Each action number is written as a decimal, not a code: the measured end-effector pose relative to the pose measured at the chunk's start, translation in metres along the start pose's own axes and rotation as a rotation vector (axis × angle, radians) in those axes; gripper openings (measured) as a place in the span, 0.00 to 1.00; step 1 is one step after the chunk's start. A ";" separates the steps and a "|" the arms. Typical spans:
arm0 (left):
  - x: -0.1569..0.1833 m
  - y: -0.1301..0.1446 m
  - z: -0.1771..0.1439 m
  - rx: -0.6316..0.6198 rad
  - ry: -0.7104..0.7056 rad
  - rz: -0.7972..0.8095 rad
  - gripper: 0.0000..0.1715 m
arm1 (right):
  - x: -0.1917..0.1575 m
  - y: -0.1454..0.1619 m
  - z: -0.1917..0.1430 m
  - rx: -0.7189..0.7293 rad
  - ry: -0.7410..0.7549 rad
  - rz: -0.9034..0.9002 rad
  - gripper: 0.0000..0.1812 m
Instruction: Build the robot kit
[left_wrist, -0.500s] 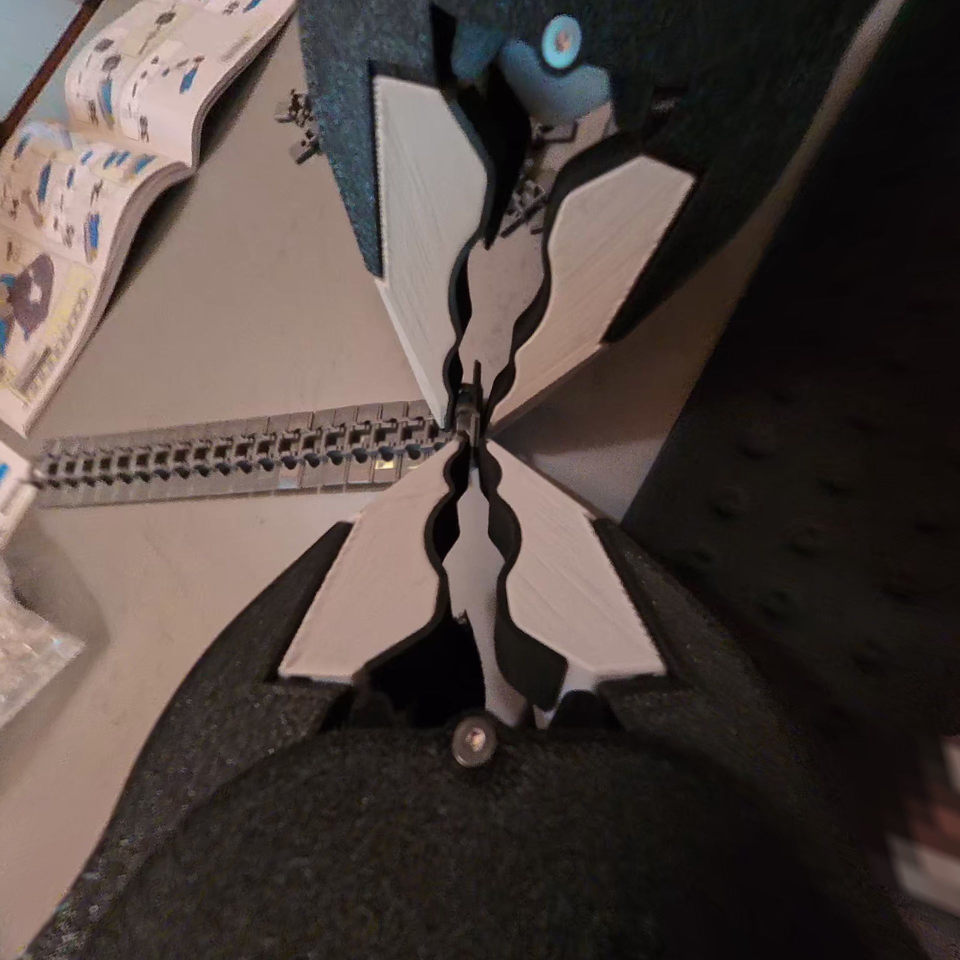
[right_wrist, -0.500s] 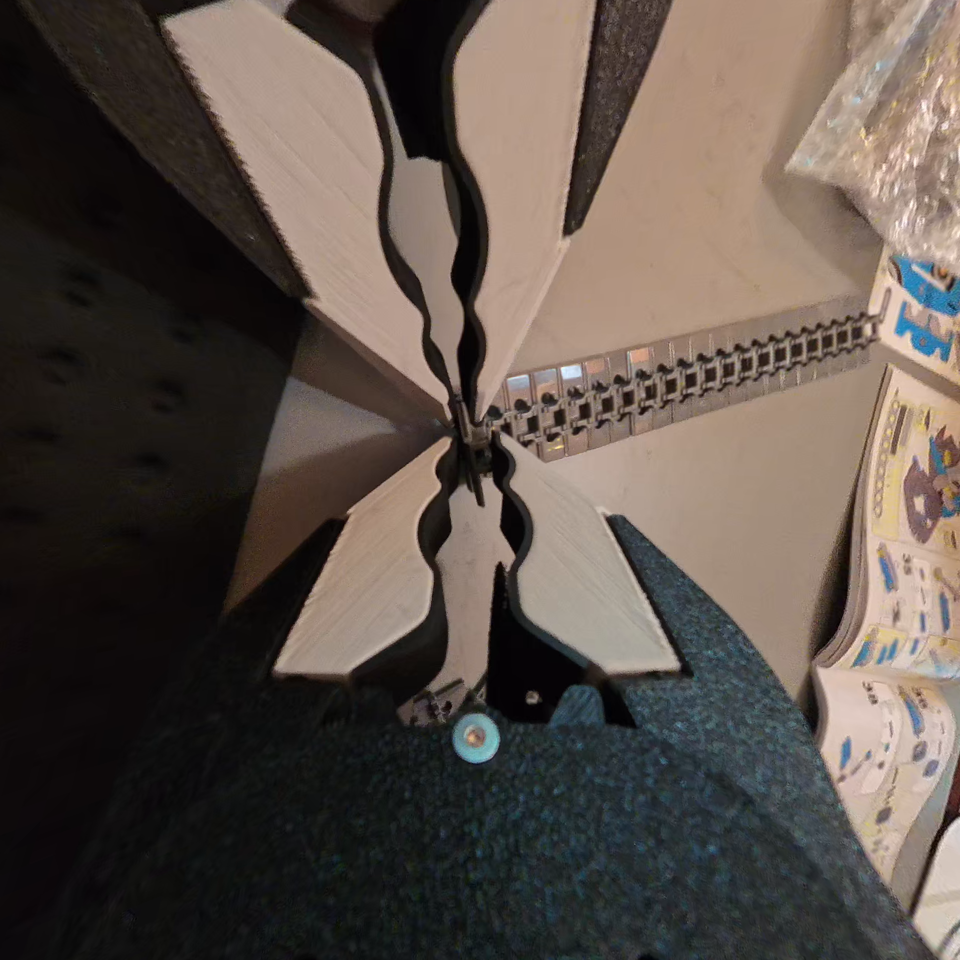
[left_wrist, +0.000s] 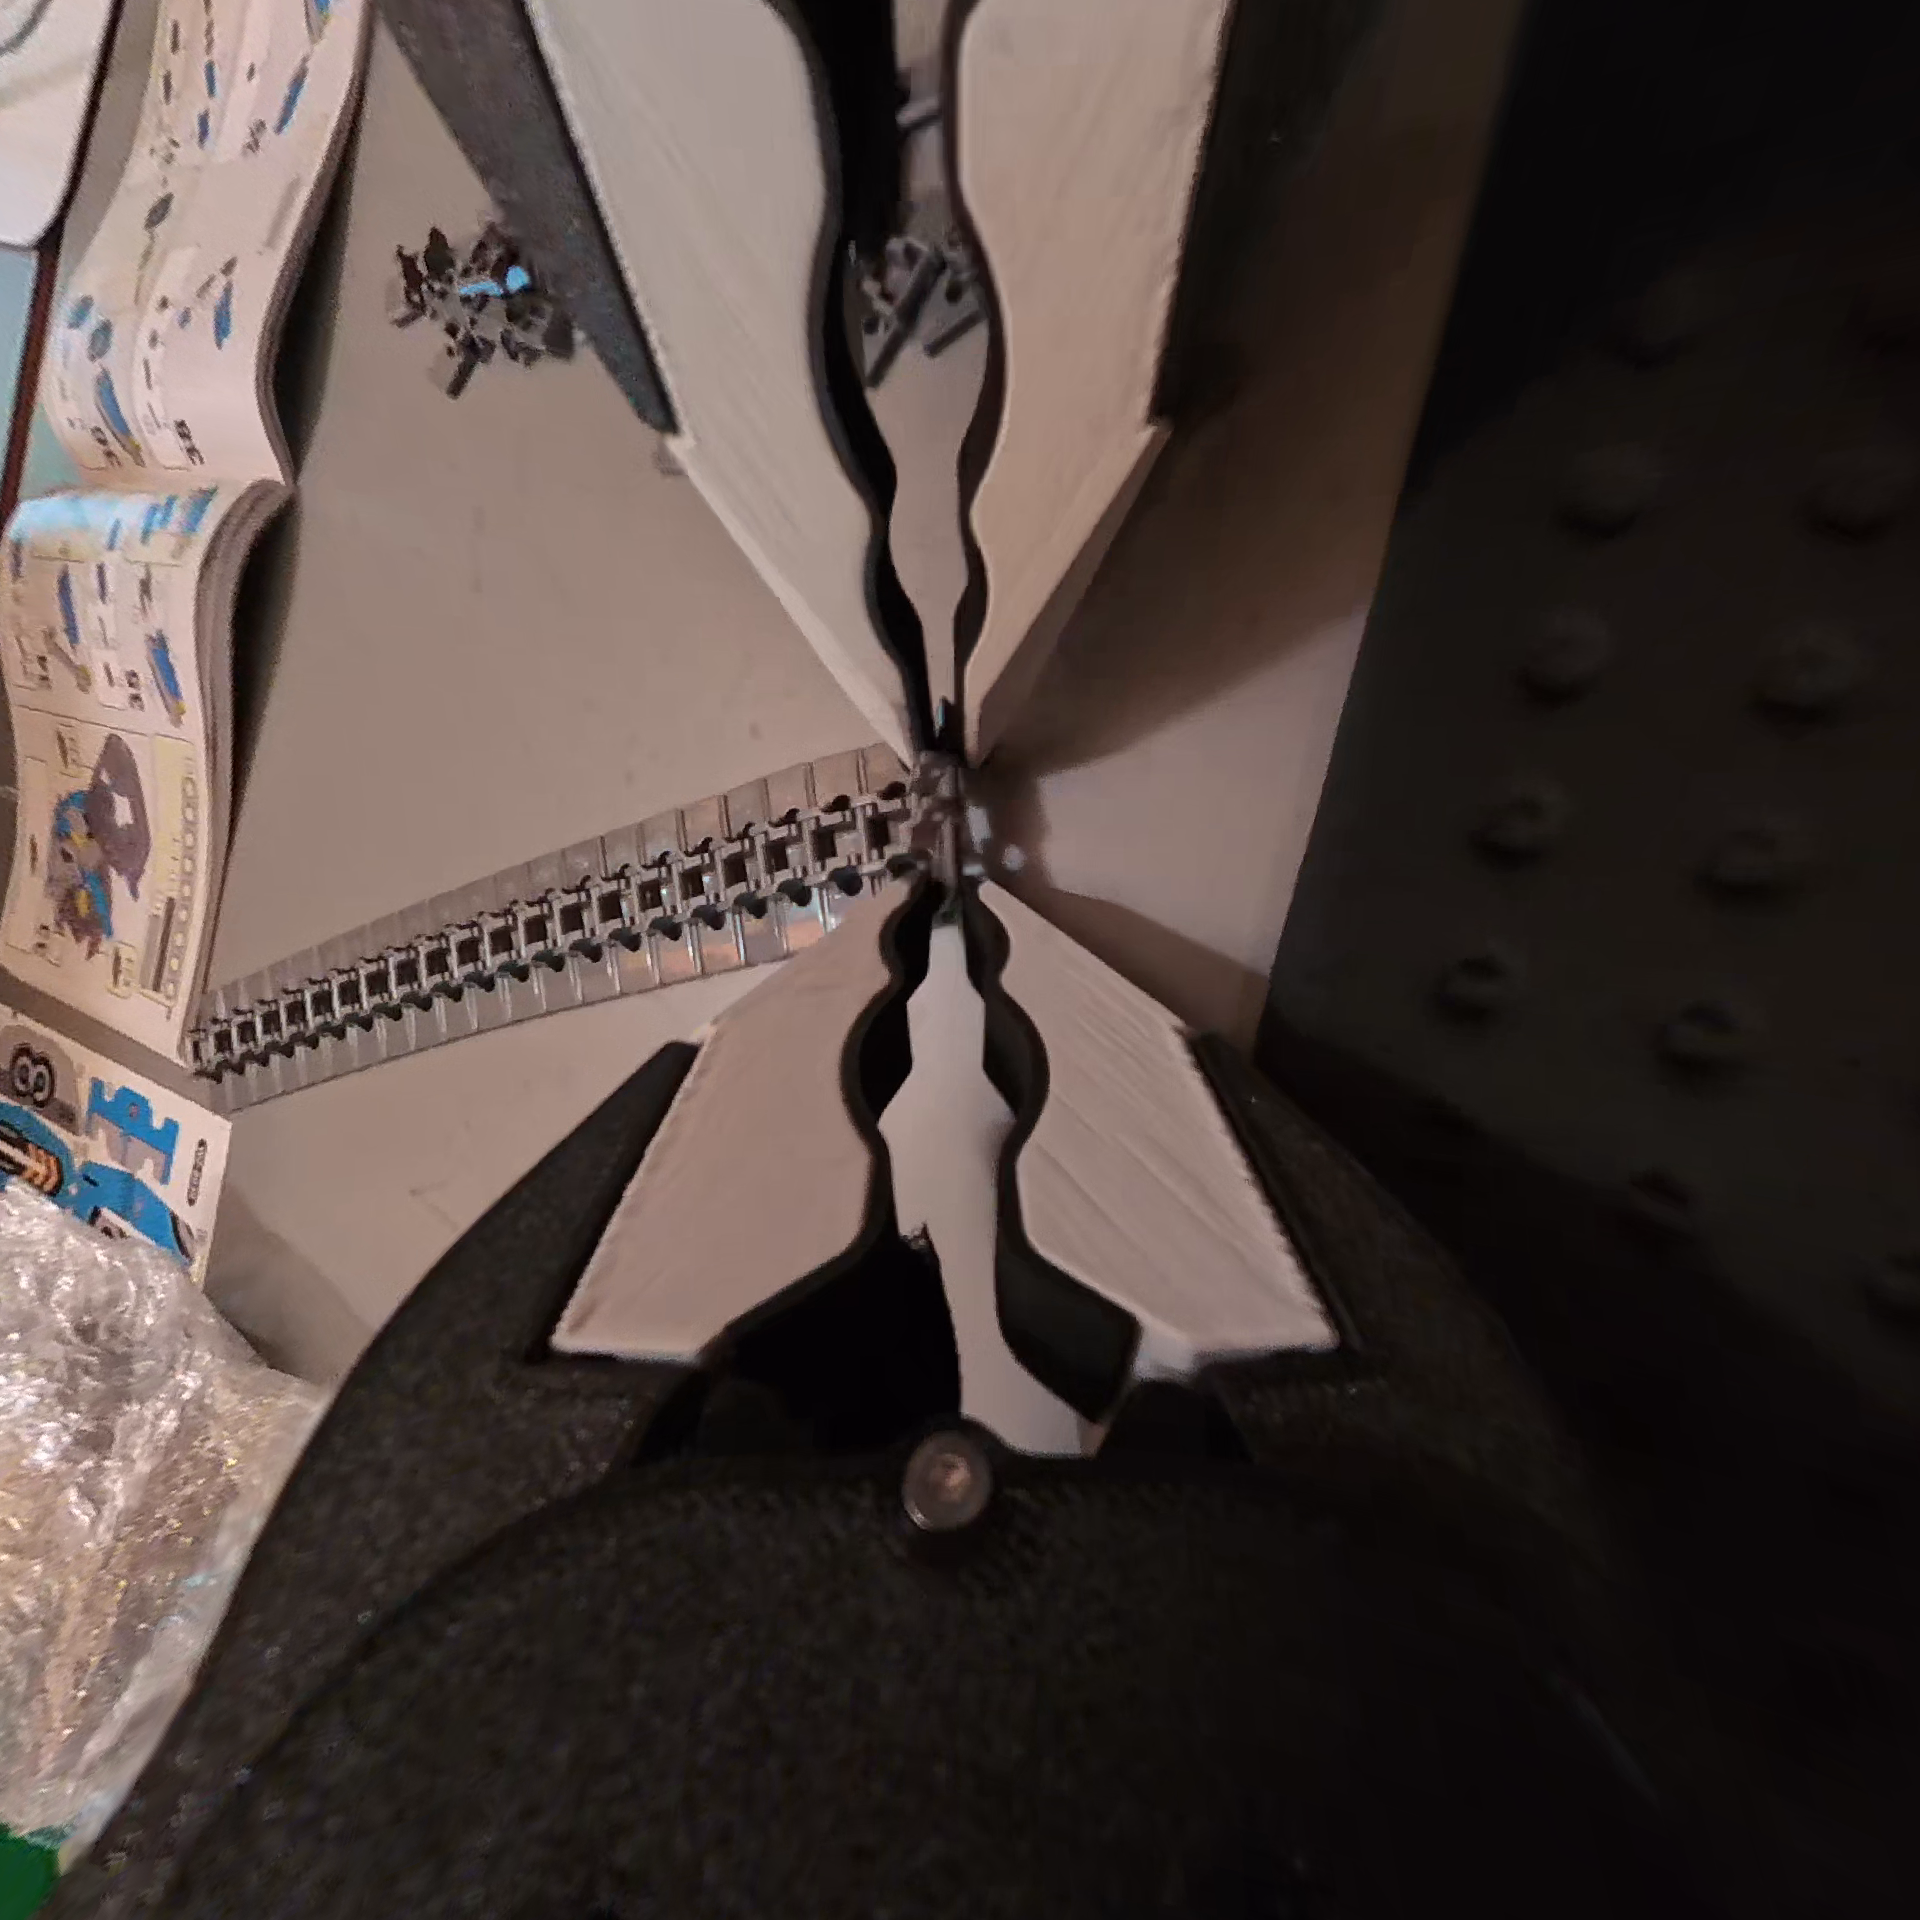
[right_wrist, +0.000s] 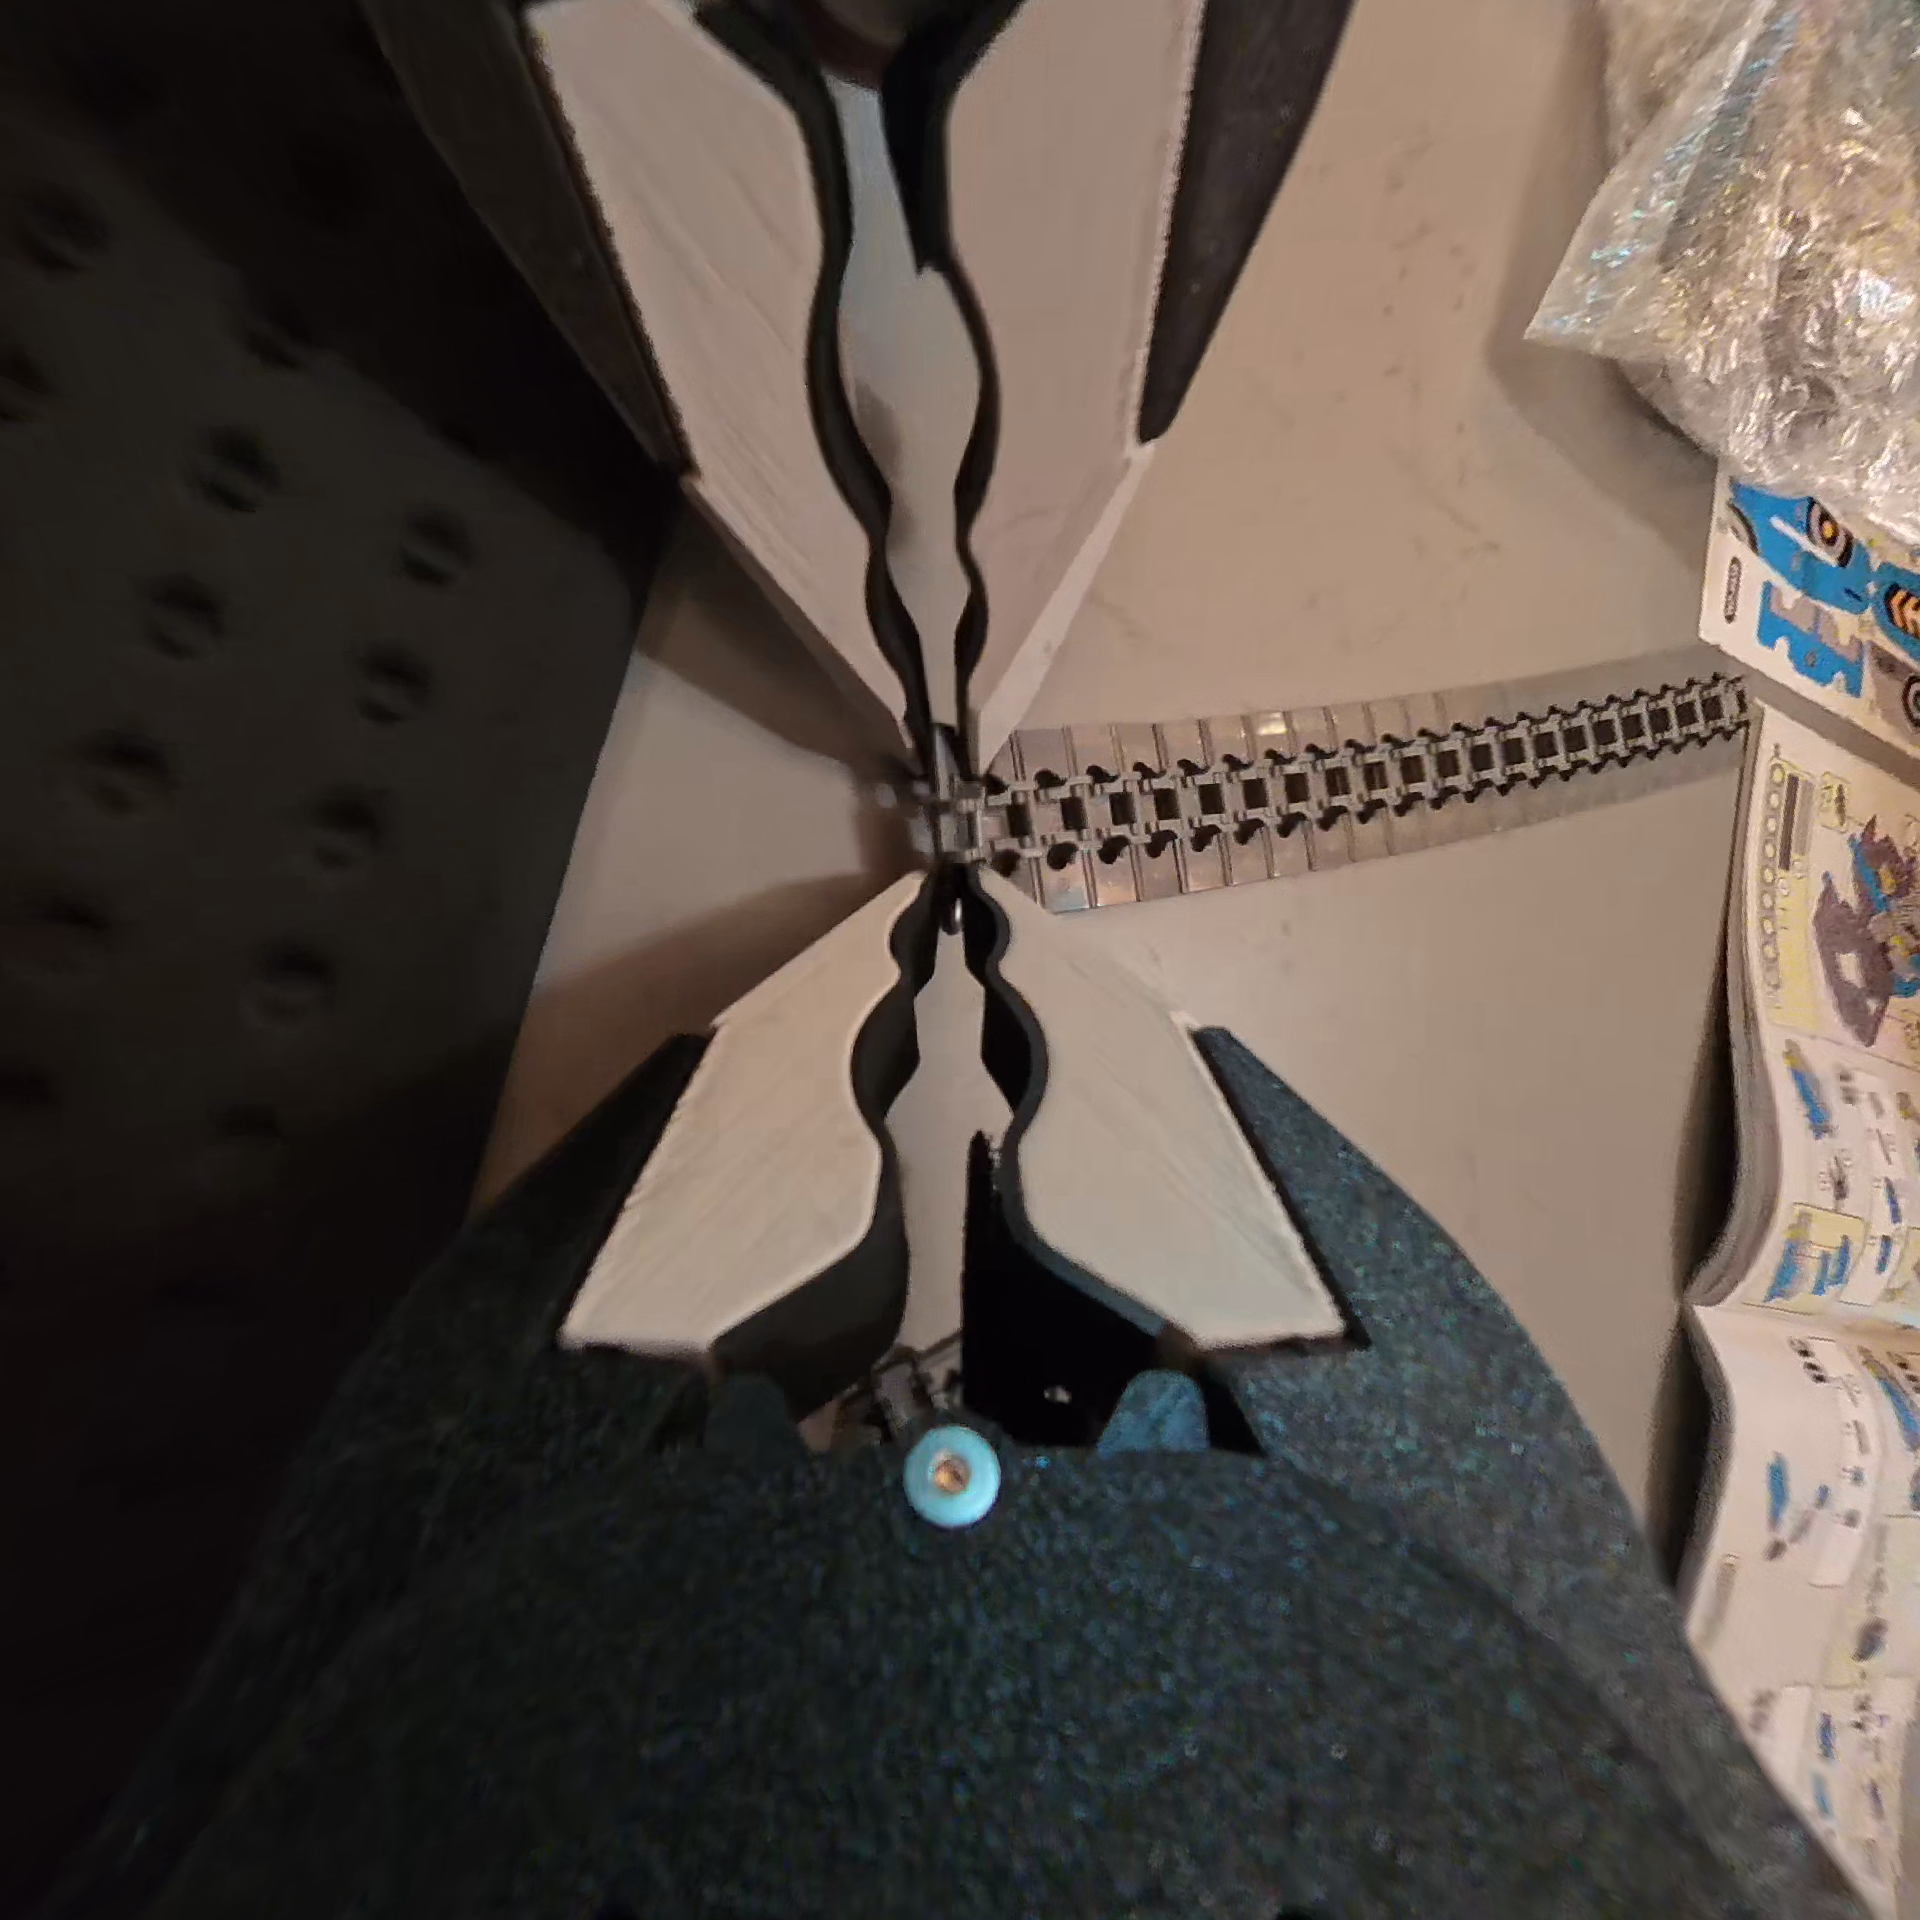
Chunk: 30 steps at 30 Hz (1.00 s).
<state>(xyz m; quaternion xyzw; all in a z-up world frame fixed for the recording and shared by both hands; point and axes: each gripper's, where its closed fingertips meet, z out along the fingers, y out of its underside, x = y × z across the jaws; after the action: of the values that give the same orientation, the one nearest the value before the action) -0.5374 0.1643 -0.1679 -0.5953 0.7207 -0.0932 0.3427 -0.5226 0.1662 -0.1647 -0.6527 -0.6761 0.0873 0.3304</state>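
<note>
While both hand-held grippers (left_wrist: 948, 902) (right_wrist: 948, 894) pinch the track chain (left_wrist: 582, 925) — manual (left_wrist: 125, 644), plastic bag (left_wrist: 94, 1455) beside.

The left claw (left_wrist: 943, 902) and the right claw (right_wrist: 948, 891) point straight at each other, tip to tip, so that each wrist view shows its own white fingers rising from below and the other claw's fingers coming down from above. Both are pinched nearly closed, the wavy black pads meeting at the tips. Left body is black, right body dark teal. Tips almost touch.
</note>
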 end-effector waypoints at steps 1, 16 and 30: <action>0.000 0.001 -0.002 -0.008 0.008 -0.018 0.06 | 0.000 0.000 0.000 -0.010 0.007 -0.019 0.02; 0.001 -0.008 -0.029 0.104 0.180 -0.281 0.05 | -0.007 -0.020 -0.018 0.104 -0.105 0.235 0.11; 0.001 0.001 -0.005 0.063 0.214 -0.329 0.00 | 0.000 -0.005 0.006 0.021 -0.080 0.345 0.00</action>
<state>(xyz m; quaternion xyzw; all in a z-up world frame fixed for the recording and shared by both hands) -0.5416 0.1618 -0.1652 -0.6809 0.6427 -0.2331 0.2628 -0.5303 0.1674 -0.1671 -0.7514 -0.5659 0.1757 0.2904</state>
